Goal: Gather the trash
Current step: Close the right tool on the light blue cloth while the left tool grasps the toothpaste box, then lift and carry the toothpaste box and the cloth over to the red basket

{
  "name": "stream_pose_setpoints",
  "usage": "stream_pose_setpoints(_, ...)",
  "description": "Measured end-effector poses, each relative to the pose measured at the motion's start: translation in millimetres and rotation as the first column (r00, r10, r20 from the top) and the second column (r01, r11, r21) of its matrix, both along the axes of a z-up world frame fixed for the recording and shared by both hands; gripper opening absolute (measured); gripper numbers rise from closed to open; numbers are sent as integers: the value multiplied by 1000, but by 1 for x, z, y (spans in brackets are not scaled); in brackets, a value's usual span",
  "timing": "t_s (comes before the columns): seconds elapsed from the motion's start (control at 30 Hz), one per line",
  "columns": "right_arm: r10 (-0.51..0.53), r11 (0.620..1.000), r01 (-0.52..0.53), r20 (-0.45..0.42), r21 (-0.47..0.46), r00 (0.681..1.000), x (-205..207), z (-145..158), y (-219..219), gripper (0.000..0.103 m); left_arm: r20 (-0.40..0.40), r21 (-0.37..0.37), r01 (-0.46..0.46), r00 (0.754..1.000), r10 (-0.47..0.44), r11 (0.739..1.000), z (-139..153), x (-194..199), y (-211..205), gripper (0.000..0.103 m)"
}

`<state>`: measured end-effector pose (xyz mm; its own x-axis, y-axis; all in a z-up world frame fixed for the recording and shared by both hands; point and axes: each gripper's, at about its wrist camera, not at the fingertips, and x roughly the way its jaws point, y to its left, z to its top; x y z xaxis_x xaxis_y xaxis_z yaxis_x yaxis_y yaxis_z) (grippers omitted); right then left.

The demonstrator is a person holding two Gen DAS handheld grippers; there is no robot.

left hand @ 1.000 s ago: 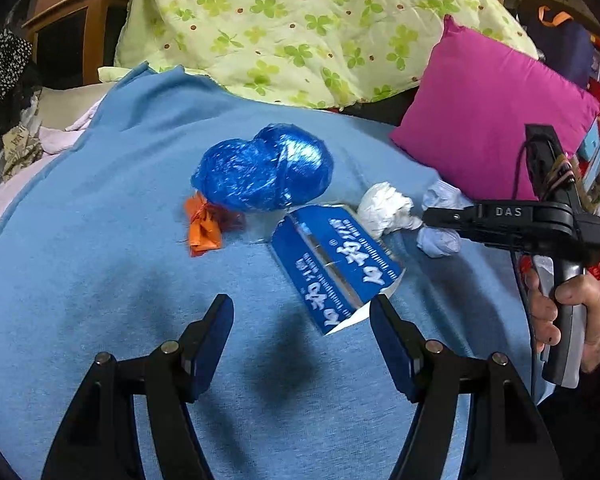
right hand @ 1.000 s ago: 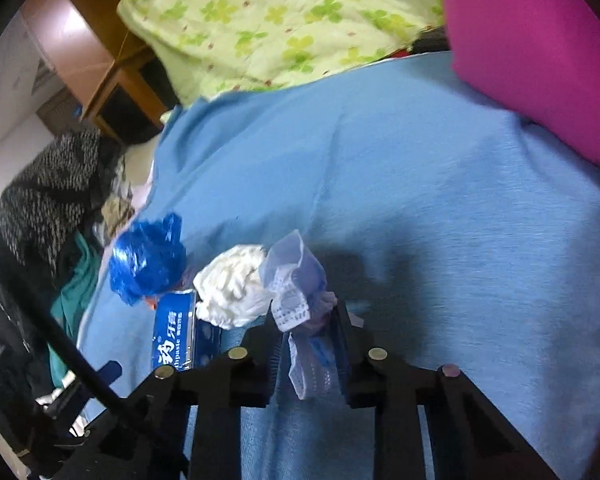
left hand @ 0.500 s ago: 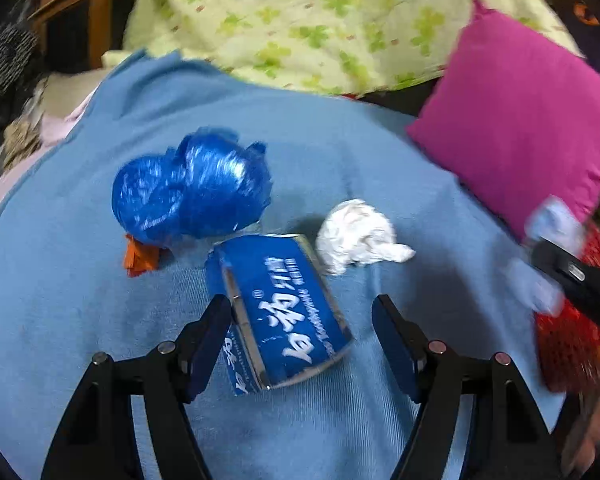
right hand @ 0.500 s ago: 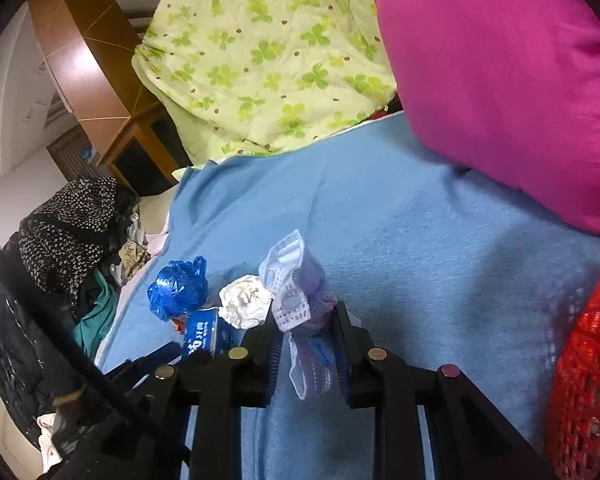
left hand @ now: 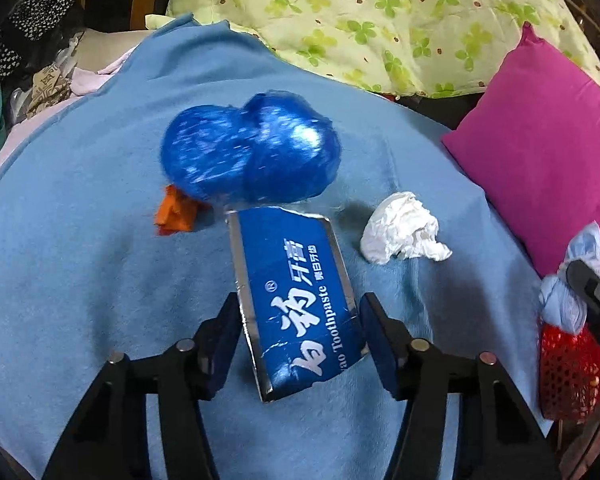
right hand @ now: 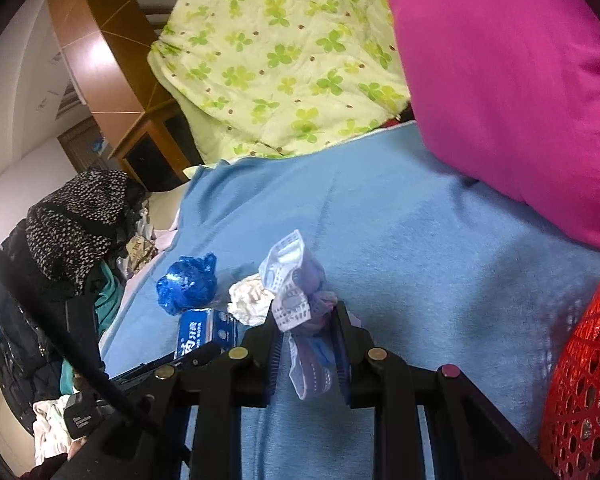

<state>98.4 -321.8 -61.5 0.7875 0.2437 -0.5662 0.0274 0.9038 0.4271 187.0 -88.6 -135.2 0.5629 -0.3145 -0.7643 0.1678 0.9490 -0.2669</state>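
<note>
We are picking up trash from a bed covered with a blue blanket [left hand: 80, 280]. Our left gripper [left hand: 298, 322] has its two fingers wide apart, one on each side of the blue toothpaste box [left hand: 296, 300]. The box lies flat on the blanket, and the fingers sit close to its long sides, so a squeeze would catch it there. We think the fingers are not pinching it yet, because we can see small gaps beside the box.

Our right gripper [right hand: 306, 346] has its fingers pressed together on a crumpled face mask [right hand: 296, 280]. The mask sticks up out of the fingers and a bit hangs down below. We hold it tight so it does not fall on the way to the red basket [right hand: 580, 380], which is right beside that gripper. The basket has holes in its side, and we think it is where the trash goes.

More trash waits on the blanket. A shiny blue plastic bag [left hand: 250, 152] sits just behind the box. A small orange scrap [left hand: 174, 216] peeks out from under the bag. A white paper ball [left hand: 404, 228] lies near the box on the right. A pink pillow [left hand: 540, 152] rests at the edge, out of our way.
</note>
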Motion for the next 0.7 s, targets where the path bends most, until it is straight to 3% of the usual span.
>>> stream_pose_setpoints(0.13, 2, 1000, -2, 26, 6, 1000, -8, 5, 6, 25, 19, -60, 10, 1000, -9, 998, 5, -19, 23, 58)
stream_pose_setpoints(0.47, 51, 999, -52, 104, 8, 993, -40, 19, 35, 25, 147, -47, 55, 988, -47, 997, 47, -74, 49, 58)
stream_pose_setpoints(0.7, 55, 998, -56, 187, 4, 981, -78, 30, 48, 25, 256, 96, 76, 962, -98, 993, 85, -105, 36, 58)
